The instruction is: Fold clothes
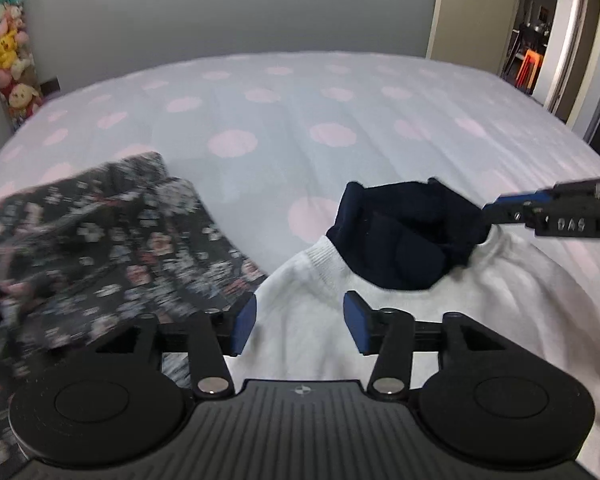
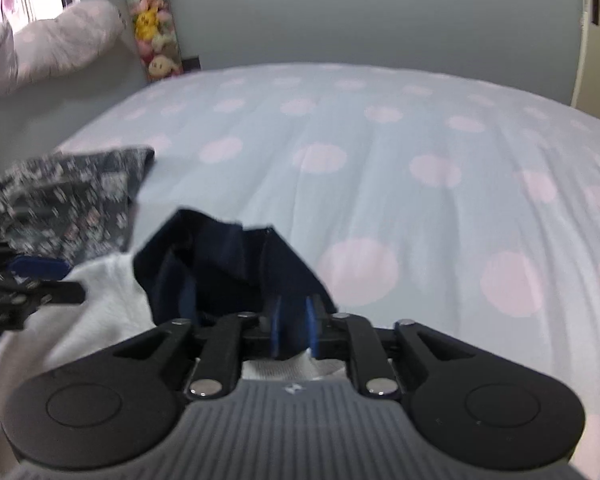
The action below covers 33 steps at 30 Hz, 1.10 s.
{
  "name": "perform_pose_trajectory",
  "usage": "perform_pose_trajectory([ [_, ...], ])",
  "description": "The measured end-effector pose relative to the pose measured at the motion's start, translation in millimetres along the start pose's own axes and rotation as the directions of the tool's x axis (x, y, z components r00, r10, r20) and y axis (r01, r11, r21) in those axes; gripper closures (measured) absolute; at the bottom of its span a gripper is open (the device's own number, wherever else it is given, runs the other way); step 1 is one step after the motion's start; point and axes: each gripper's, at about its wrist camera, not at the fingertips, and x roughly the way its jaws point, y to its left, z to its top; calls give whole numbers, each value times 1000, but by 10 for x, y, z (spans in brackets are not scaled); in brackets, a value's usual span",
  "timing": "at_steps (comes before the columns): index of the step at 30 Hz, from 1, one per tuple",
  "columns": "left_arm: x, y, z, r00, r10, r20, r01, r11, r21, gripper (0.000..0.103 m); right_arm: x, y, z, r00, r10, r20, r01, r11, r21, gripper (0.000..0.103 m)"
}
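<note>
Left gripper (image 1: pixel 300 322): jaws wide, nothing between the blue pads, poised just above a white garment (image 1: pixel 312 344) spread on the bed (image 1: pixel 284 128). Right gripper (image 2: pixel 294 330): jaws narrow, with a fold of navy garment (image 2: pixel 228 264) between the pads; cannot tell whether pressed or merely lying there. Navy garment crumpled and partly raised, resting on the white garment's far edge near its ribbed hem. Dark floral garment (image 1: pixel 100 240) to the left, touching the white one, blurred. Pale sheet with pink dots beyond. Plush toys (image 2: pixel 152 24) stacked against the far wall.
</note>
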Motion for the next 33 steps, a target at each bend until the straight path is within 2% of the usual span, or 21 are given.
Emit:
perform_pose_trajectory([
  [1,-147,30,-50,1000,-1,2,1,1000,-1,56,-125,7,-11,1000,-6,14,6,1000,-9,58],
  [6,-839,112,-428,1000,17,-25,-17,999,-28,55,-771,-41,-280,1000,-10,-13,9,1000,-27,58],
  [11,-1450,148,-1018,996,26,-81,-31,997,-69,52,-1552,-168,-893,998,-25,-63,24,1000,-9,58],
  [16,-1969,105,-1689,989,64,-136,-77,993,-92,52,-2315,-361,-1654,991,-80,-111,85,996,41,57],
  [18,-2142,88,-1942,987,75,-146,-91,990,-110,52,-2620,-448,-1939,986,-104,-130,114,991,74,54],
  [24,-2396,-8,-2559,977,116,-178,-143,979,-145,51,-3317,-648,-2658,973,-131,-188,162,974,159,47],
  [26,-2452,-40,-2720,976,122,-180,-150,977,-150,51,-3487,-682,-2841,970,-137,-200,171,971,166,39],
  [27,-2480,-59,-2785,976,125,-177,-154,975,-159,51,-3569,-694,-2928,969,-134,-206,169,972,165,34],
  [33,-2589,-136,-3024,984,104,-145,-138,959,-249,51,-3747,-705,-3243,970,-56,-237,91,986,140,33],
])
